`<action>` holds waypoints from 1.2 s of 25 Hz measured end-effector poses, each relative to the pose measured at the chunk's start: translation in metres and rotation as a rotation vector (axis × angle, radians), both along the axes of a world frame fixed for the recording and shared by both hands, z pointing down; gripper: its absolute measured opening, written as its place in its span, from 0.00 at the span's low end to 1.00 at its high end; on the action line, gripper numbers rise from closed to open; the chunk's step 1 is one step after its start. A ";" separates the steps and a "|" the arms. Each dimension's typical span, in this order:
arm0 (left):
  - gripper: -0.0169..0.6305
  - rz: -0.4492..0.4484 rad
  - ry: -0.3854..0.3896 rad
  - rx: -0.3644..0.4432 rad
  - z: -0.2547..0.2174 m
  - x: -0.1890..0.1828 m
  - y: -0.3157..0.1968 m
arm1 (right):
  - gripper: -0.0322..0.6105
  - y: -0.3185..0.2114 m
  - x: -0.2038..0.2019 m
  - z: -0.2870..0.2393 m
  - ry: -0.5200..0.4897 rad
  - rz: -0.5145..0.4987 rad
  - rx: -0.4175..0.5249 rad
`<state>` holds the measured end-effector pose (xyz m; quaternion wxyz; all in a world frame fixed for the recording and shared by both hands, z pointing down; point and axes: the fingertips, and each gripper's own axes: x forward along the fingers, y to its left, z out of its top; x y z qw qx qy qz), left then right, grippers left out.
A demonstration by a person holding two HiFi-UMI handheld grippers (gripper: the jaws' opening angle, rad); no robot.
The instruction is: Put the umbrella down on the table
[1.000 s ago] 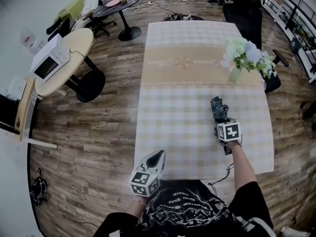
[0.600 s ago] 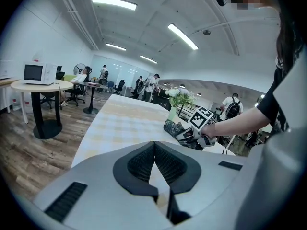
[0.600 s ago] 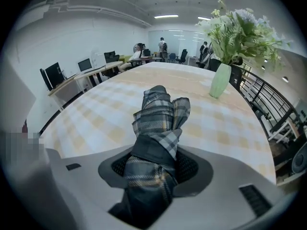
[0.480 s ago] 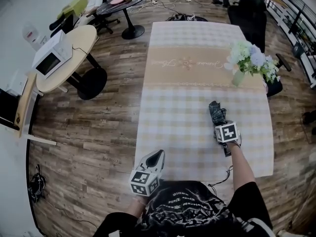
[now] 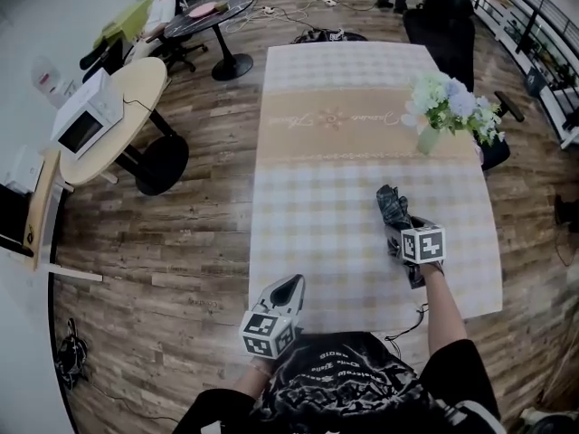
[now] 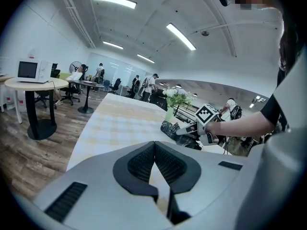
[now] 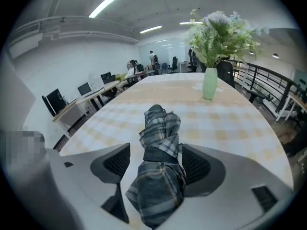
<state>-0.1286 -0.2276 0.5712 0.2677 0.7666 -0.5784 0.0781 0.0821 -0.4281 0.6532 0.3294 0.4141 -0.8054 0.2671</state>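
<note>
A folded dark plaid umbrella lies on the checked tablecloth, right of the table's middle. My right gripper is over its near end. In the right gripper view the umbrella runs out between the jaws of the right gripper, which are opening. There is a gap at the left pad, and the right pad stands close beside the cloth. My left gripper hangs at the table's near edge, shut and holding nothing, with its tips meeting. From there I see the umbrella to the right.
A green vase of flowers stands at the table's right edge, beyond the umbrella. A round table with a microwave is on the left, and a dark chair at the far right. People sit and stand at the back of the room.
The right gripper has drawn slightly toward me, off the umbrella's far end. The umbrella stays on the cloth. The left gripper has not moved.
</note>
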 end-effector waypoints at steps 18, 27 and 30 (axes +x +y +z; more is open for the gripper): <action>0.06 0.150 0.034 0.096 -0.018 0.012 0.011 | 0.59 0.101 -0.001 -0.132 -0.217 0.088 0.387; 0.06 0.250 0.010 0.124 -0.018 0.024 0.030 | 0.57 0.187 -0.011 -0.116 -0.195 0.154 0.463; 0.06 0.265 0.011 0.116 -0.013 0.026 0.036 | 0.57 0.209 -0.016 -0.101 -0.189 0.175 0.433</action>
